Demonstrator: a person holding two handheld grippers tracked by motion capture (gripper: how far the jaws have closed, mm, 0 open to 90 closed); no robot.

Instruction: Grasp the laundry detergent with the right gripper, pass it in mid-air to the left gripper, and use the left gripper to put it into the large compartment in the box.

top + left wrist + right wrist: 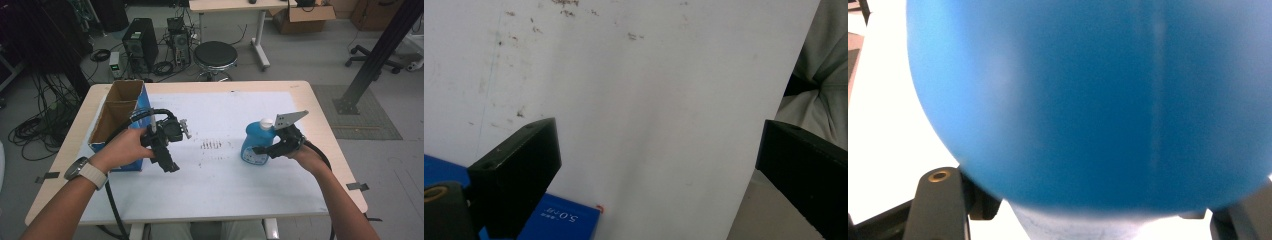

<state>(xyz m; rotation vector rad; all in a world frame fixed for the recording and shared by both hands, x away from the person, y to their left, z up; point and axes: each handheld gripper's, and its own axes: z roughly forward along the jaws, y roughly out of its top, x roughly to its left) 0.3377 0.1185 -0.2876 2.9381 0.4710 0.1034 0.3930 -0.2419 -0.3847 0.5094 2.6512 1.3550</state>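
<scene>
White paper covers the wooden table [320, 150] in front of me. My right gripper [265, 148] has its jaws clamped around a blue plastic bottle with a white cap [254, 142], which stands upright on the right side. My left gripper [167, 160] hangs wide and empty beside an open blue cardboard box [122, 107] at the left edge.

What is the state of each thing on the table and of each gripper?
Blue bottle: upright, white cap on, gripped.
Cardboard box: open at the top.
Left gripper: open, holding nothing.
Right gripper: shut on the blue bottle.
</scene>
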